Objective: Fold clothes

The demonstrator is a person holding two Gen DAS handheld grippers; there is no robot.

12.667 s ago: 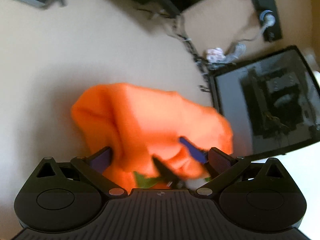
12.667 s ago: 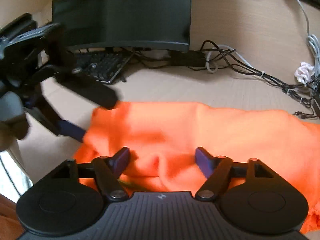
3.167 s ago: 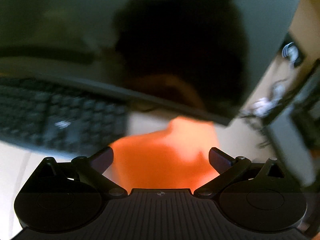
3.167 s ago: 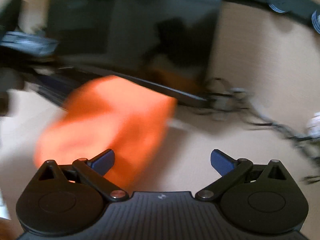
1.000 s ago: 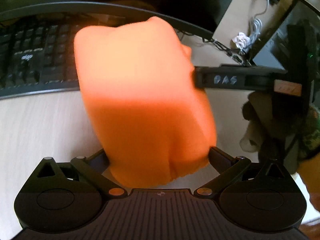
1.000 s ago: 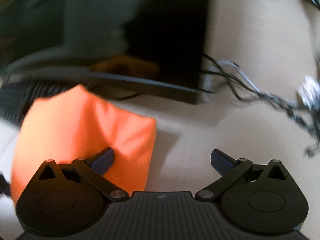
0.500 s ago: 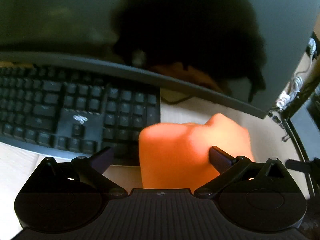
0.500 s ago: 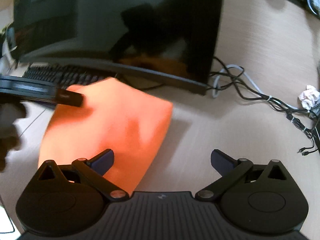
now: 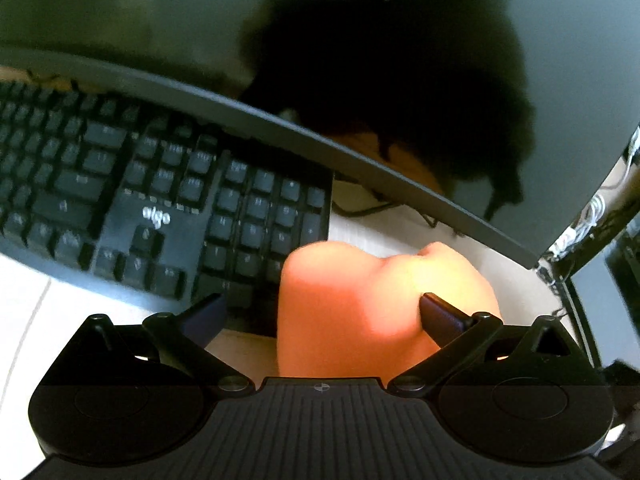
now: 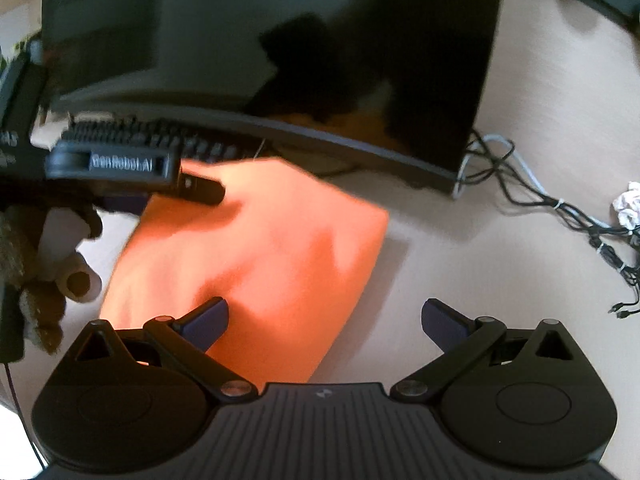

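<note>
Here, folded orange cloth (image 10: pixel 256 256) on desk (image 10: pixel 460 264) — left tongs (image 9: pixel 322 308) spread; right tongs (image 10: pixel 324 314) spread, gripping nothing.

— What's in front of my left gripper (image 9: pixel 322 312)?
— Jaws spread wide; the right finger (image 9: pixel 442 314) touches the folded orange cloth (image 9: pixel 360 304), just beside the keyboard (image 9: pixel 160 200), below the monitor (image 9: pixel 360 60).

Keyboard (image 9: pixel 160 200), monitor (image 10: pixel 280 40) — tangled cables (image 10: pixel 560 204)

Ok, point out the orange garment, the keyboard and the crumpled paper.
orange garment (image 10: pixel 272 264), right wrist view, middle of the folded cloth
keyboard (image 9: pixel 156 216), left wrist view, its logo
crumpled paper (image 10: pixel 629 210), right wrist view, its centre
</note>
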